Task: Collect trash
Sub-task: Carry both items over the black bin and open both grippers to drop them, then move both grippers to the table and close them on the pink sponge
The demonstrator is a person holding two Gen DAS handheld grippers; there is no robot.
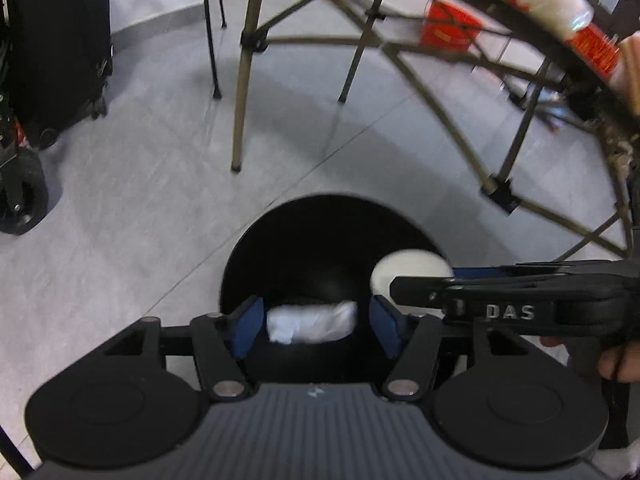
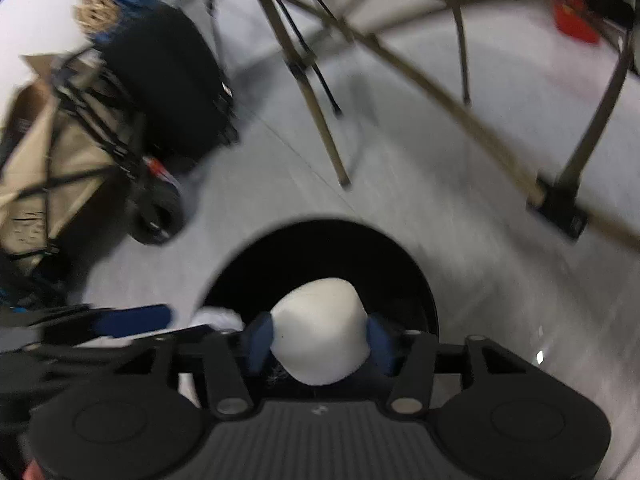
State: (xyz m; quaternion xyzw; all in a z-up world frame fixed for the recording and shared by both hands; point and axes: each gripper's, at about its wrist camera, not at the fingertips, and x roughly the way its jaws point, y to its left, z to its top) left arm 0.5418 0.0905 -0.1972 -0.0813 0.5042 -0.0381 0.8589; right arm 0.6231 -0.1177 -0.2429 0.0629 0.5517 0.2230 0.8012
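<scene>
Black bin (image 1: 320,248): sits on the floor, right under both your grippers.
Left gripper (image 1: 316,330): fingers spread, crumpled white wrapper (image 1: 312,322) between them.
Right gripper (image 2: 320,344): you're pinching a white cup (image 2: 320,336).

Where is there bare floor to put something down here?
Bare grey floor lies between the black bin, the suitcase and the table legs. Over the bin it is crowded: both grippers hold trash there.

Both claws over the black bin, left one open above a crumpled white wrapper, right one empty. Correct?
Not quite: the right claw isn't empty. The right wrist view shows it shut on a white cup. The rest holds: both over the black bin, left claw open above the wrapper.
</scene>
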